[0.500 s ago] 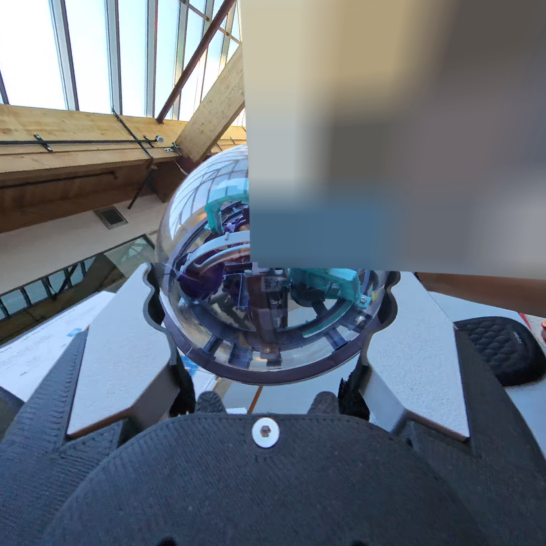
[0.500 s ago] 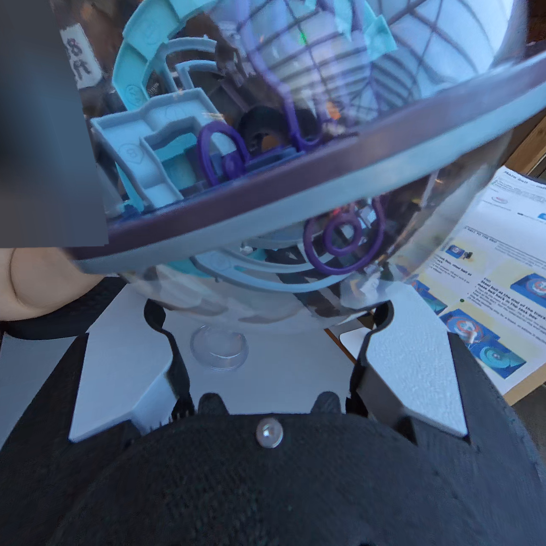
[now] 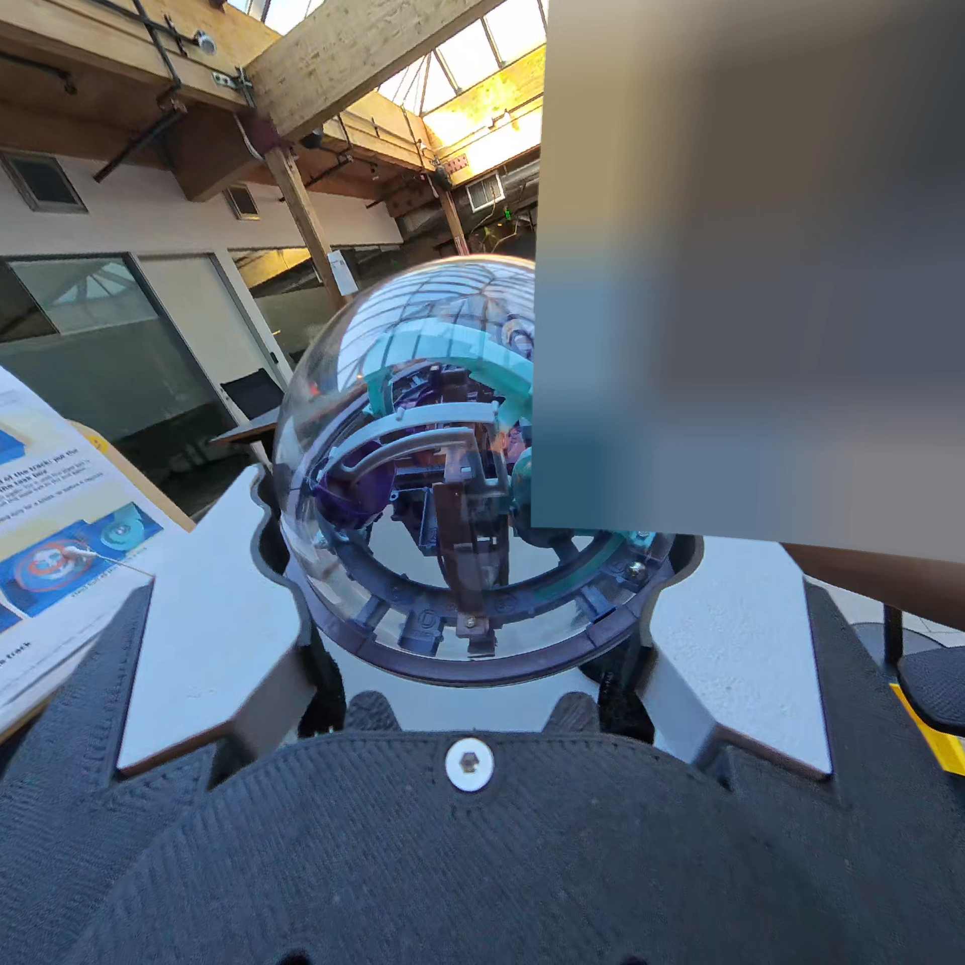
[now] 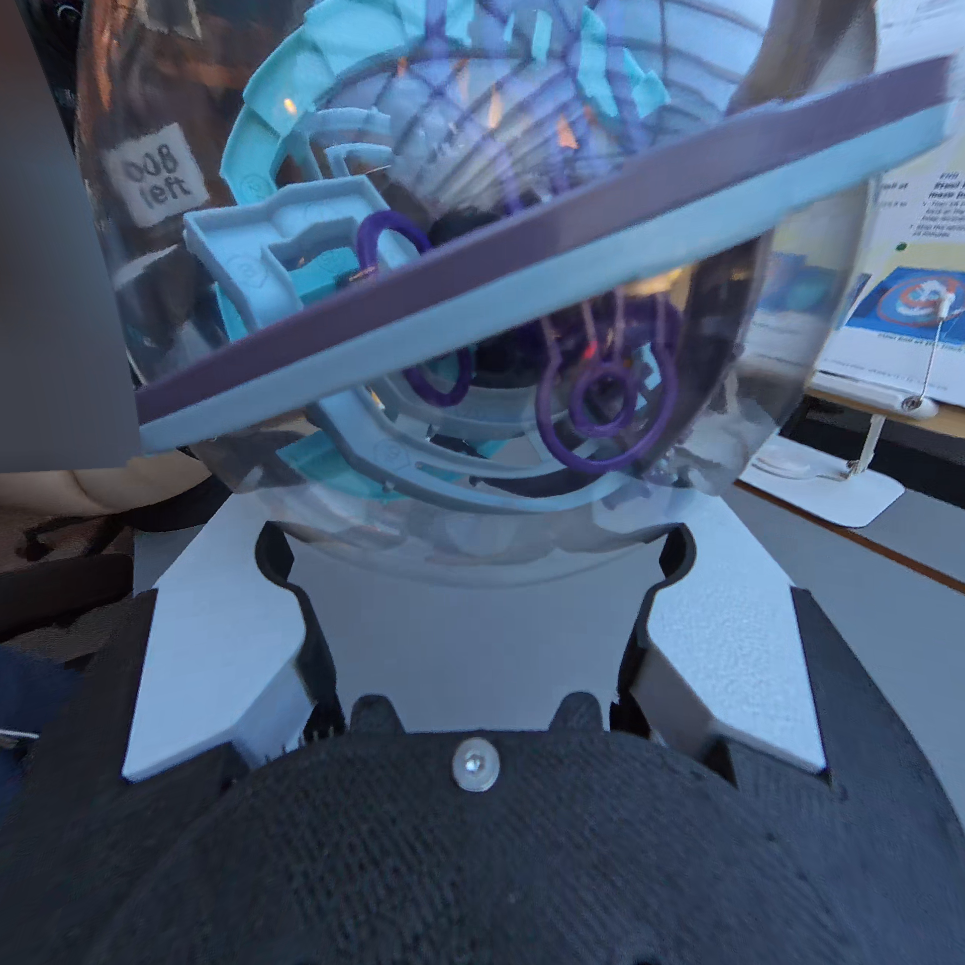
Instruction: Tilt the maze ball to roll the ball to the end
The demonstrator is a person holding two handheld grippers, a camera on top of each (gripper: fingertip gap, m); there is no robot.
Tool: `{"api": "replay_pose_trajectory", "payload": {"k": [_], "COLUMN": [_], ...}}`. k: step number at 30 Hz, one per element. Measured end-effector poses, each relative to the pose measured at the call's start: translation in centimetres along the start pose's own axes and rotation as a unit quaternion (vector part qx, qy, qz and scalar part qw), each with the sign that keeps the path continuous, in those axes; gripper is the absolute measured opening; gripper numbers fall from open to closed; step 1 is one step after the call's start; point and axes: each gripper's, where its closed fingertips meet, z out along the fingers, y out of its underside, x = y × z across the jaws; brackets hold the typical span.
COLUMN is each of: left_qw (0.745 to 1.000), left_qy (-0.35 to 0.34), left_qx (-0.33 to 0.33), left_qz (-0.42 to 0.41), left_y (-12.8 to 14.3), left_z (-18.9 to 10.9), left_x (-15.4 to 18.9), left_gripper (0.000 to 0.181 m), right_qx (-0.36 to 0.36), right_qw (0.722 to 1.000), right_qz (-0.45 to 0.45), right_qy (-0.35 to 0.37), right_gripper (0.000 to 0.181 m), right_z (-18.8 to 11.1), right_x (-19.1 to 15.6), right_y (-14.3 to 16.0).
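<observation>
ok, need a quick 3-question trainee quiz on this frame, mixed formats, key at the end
1. True or false: the maze ball sits between the fingers of the left gripper.
2. Multiple choice: in the right wrist view, the ball's purple seam band runs A) level, B) slanted, rising to the right, C) vertical.
3. Short answer: what stands on the white stand beyond the ball in the right wrist view?

Key:
1. True; both fingers flank the sphere just above its dark band.
2. B.
3. A printed instruction sheet with pictures.
</observation>
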Motion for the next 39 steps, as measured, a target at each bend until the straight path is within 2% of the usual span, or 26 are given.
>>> {"api": "replay_pose_trajectory", "payload": {"k": [1, 8, 15, 29, 39], "left_qw": [1.000, 0.994, 0.980, 0.955, 0.909], "left_qy": [-0.003, -0.030, -0.061, -0.105, -0.124], "left_qx": [-0.009, -0.053, -0.073, -0.082, -0.102], "left_qz": [-0.008, -0.092, -0.176, -0.267, -0.384], "left_y": [0.8, 6.2, 10.0, 12.4, 14.6], "left_z": [0.2, 0.1, -1.0, -2.4, -3.8], "left_x": [0.2, 1.1, 1.4, 1.2, 1.5], "left_gripper": [0.149, 0.150, 0.150, 0.150, 0.151], "right_qx": [-0.002, -0.042, -0.094, -0.179, -0.271], "right_qw": [1.000, 0.993, 0.978, 0.947, 0.892], "right_qz": [0.015, 0.103, 0.178, 0.246, 0.338], "right_qy": [-0.003, -0.031, -0.062, -0.102, -0.124], "right_gripper": [0.145, 0.145, 0.146, 0.147, 0.147], "right_z": [-0.1, -0.5, -0.3, -0.1, -0.5], "right_x": [0.1, -0.6, -1.7, -3.0, -5.0], "right_y": [0.8, 6.3, 9.8, 11.9, 13.6]}}
